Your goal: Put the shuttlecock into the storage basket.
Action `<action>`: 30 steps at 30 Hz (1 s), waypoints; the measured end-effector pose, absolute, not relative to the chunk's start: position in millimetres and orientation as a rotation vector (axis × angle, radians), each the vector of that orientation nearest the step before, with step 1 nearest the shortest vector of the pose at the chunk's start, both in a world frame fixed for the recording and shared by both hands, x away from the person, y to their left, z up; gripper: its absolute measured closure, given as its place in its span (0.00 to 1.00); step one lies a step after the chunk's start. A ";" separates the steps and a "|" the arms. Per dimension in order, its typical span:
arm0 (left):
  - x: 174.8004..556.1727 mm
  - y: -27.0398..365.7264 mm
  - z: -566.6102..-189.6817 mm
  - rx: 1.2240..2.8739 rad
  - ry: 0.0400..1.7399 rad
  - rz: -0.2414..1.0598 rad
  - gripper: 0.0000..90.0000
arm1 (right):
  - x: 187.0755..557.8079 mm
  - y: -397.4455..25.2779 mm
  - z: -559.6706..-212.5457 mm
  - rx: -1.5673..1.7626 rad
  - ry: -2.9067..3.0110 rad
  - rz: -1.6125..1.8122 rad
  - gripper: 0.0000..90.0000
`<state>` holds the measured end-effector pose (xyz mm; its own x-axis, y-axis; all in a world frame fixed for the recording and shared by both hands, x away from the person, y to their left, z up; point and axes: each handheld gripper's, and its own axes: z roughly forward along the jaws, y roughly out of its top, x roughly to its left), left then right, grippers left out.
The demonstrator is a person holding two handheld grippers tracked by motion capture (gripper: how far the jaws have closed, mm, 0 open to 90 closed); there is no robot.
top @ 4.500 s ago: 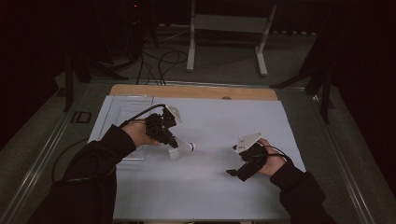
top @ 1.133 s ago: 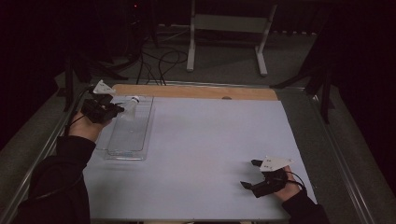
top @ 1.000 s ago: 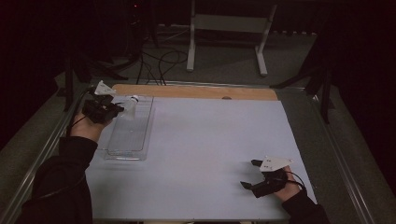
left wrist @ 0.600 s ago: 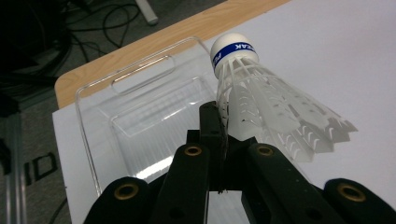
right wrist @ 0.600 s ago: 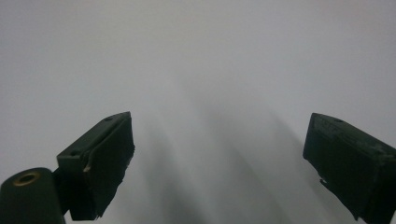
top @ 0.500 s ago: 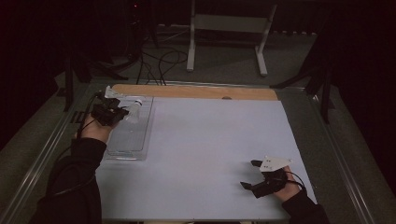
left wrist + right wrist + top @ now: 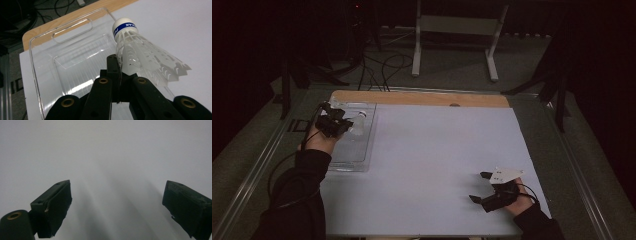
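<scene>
One hand-held gripper (image 7: 117, 65) pinching shuttlecock (image 7: 140, 53), other (image 7: 480, 187) spread

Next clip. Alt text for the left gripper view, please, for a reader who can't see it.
The left gripper, its black jaws shut, pinches the skirt of a white plastic shuttlecock whose cork tip, ringed with a blue band, points away from the camera. Below it lies a clear plastic tray on the white table surface, with a strip of wood along the far edge.
</scene>
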<state>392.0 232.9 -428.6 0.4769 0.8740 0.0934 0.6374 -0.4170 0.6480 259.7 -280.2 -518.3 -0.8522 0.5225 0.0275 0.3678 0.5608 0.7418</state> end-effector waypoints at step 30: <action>405.0 222.5 -465.6 2.326 1.348 0.425 1.00 | 259.6 -280.4 -518.5 0.750 2.607 1.174 0.10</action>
<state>405.0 222.5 -465.6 0.4844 0.8732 0.0531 0.7459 -0.4440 0.4964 259.6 -280.4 -518.5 -0.8549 0.5174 0.0370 0.3705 0.5592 0.7416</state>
